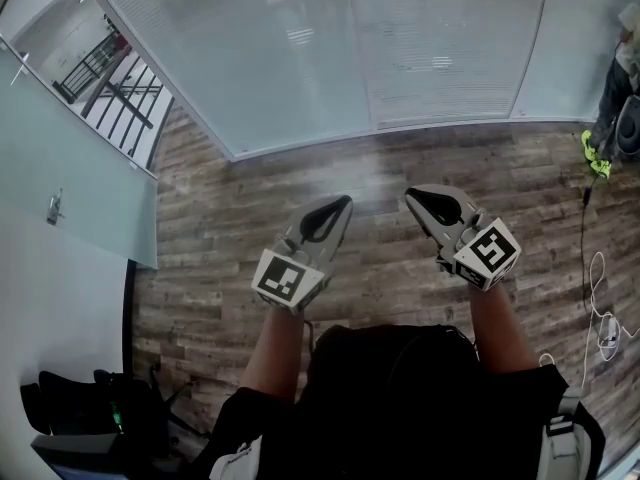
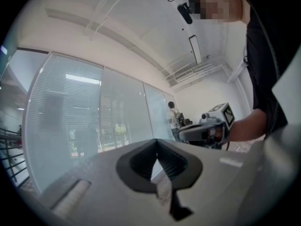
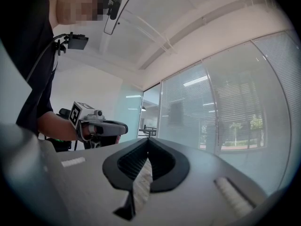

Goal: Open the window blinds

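Note:
The window blinds (image 1: 440, 58) hang behind a glass wall across the room; their fine white slats look lowered and flat. They also fill the left of the left gripper view (image 2: 66, 112) and the right of the right gripper view (image 3: 235, 107). My left gripper (image 1: 345, 201) and right gripper (image 1: 410, 194) are held side by side over the wooden floor, well short of the glass. Both point level toward it. The left gripper (image 2: 156, 141) has its black pads meeting at the tip with nothing between them. The right gripper (image 3: 148, 140) is shut and empty too.
Another person (image 1: 615, 98) stands at the far right by the glass, also seen in the left gripper view (image 2: 173, 119). Cables (image 1: 590, 268) and a white adapter (image 1: 608, 338) lie on the floor at the right. Dark bags (image 1: 90, 408) sit at the lower left beside a glass door (image 1: 55, 208).

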`<state>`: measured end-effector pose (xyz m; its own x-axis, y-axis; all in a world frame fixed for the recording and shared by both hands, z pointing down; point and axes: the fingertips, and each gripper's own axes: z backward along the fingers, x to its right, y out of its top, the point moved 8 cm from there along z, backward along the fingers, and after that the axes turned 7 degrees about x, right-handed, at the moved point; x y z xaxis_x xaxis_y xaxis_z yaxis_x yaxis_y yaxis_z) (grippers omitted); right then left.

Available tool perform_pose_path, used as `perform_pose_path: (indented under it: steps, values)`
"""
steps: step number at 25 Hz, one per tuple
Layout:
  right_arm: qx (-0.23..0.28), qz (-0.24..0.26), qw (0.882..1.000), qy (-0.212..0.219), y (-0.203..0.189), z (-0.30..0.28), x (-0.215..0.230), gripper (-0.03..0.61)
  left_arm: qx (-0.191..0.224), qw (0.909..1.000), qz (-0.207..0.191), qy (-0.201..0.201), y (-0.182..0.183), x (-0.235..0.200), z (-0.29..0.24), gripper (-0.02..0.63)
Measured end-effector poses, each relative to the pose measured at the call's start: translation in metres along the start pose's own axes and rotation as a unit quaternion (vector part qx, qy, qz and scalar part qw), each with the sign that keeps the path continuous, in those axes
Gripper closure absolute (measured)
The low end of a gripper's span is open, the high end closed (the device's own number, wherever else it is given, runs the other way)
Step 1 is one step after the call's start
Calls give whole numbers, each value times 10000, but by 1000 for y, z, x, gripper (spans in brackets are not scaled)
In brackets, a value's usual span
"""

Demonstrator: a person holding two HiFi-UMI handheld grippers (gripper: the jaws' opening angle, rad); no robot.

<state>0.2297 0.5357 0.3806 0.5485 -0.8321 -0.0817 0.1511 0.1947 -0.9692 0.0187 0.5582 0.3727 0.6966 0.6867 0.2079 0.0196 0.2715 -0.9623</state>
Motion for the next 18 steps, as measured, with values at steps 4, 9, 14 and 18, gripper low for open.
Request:
perform_pose_path:
  steps: [4, 9, 14, 18]
  values:
    - [7, -22, 10000, 25, -3, 3, 1, 574, 111, 9999, -83, 10, -1, 1, -2, 609]
    - [-32, -24, 10000, 56, -2, 1, 1, 574, -12, 10000, 76, 23, 3, 5, -4, 609]
    - [-131, -102, 9998, 75, -9, 0, -1, 574, -107, 9996, 252, 43, -2, 6, -1, 609]
    - [-190, -112, 9997, 76, -17, -11, -3, 574, 30, 9995, 309, 48, -9, -6, 2, 609]
